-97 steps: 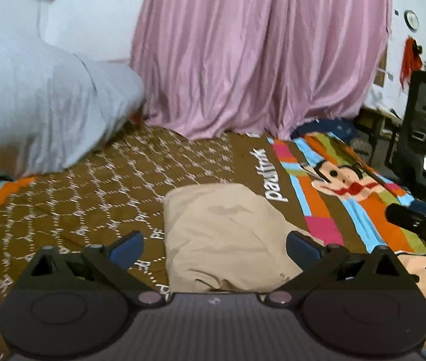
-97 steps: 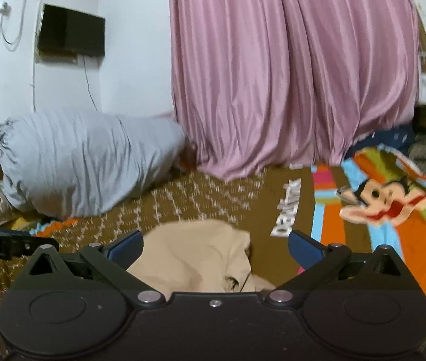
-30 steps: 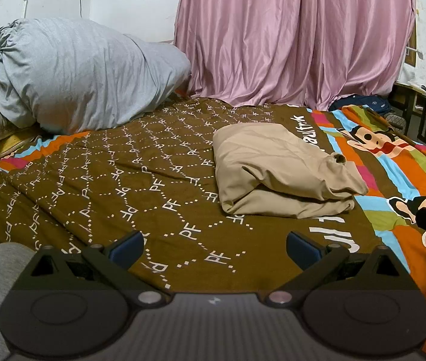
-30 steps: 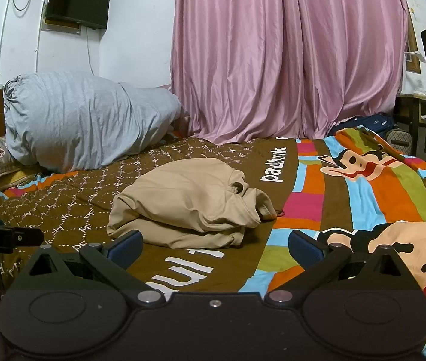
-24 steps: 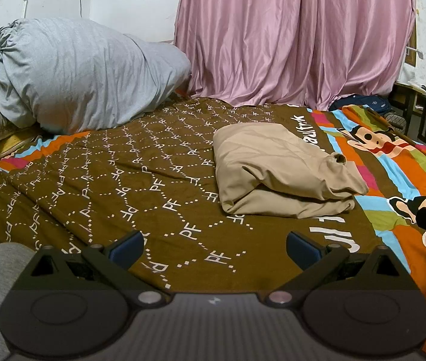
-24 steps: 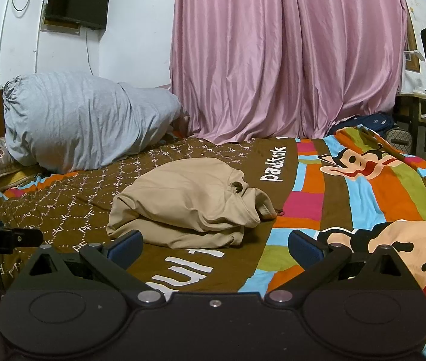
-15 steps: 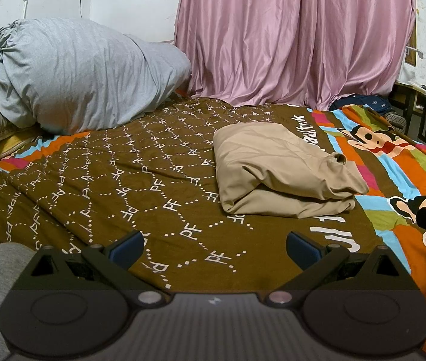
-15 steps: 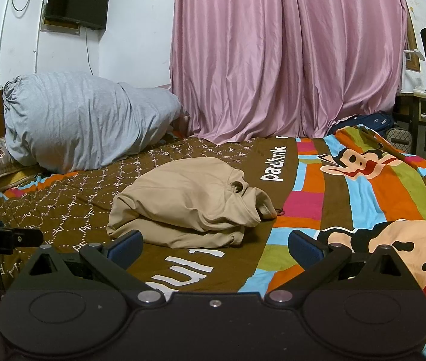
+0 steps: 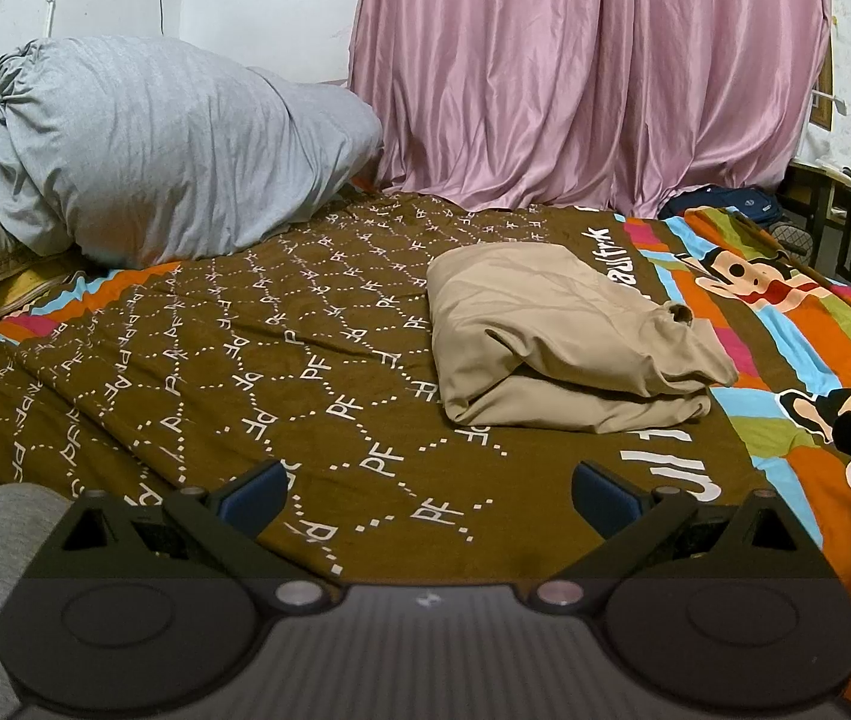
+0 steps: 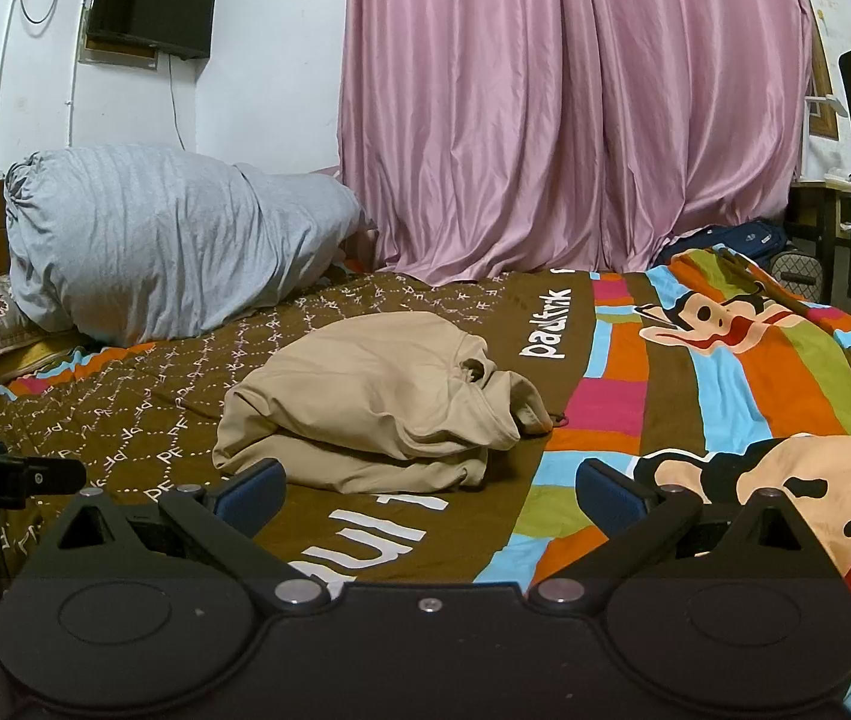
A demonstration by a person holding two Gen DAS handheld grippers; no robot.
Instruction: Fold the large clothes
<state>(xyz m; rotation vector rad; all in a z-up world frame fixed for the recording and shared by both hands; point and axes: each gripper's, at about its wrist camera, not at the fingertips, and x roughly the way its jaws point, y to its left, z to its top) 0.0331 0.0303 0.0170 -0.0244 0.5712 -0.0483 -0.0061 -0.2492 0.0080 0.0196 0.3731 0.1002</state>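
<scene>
**Both tongs empty, the folded garment out ahead on the bed**

My left tongs are spread wide with nothing between the blue pads, held low over the brown patterned part of the bedspread. My right tongs are spread just as wide and also hold nothing. The beige garment lies folded in a thick bundle near the middle of the bed, ahead of both tongs and apart from them; in the right wrist view it sits beyond my left pad, with a bunched opening at its right end. To its right the bedspread turns to bright stripes with a cartoon figure. A large grey bundle of bedding rests at the far left, and a pink curtain hangs behind the bed.
</scene>
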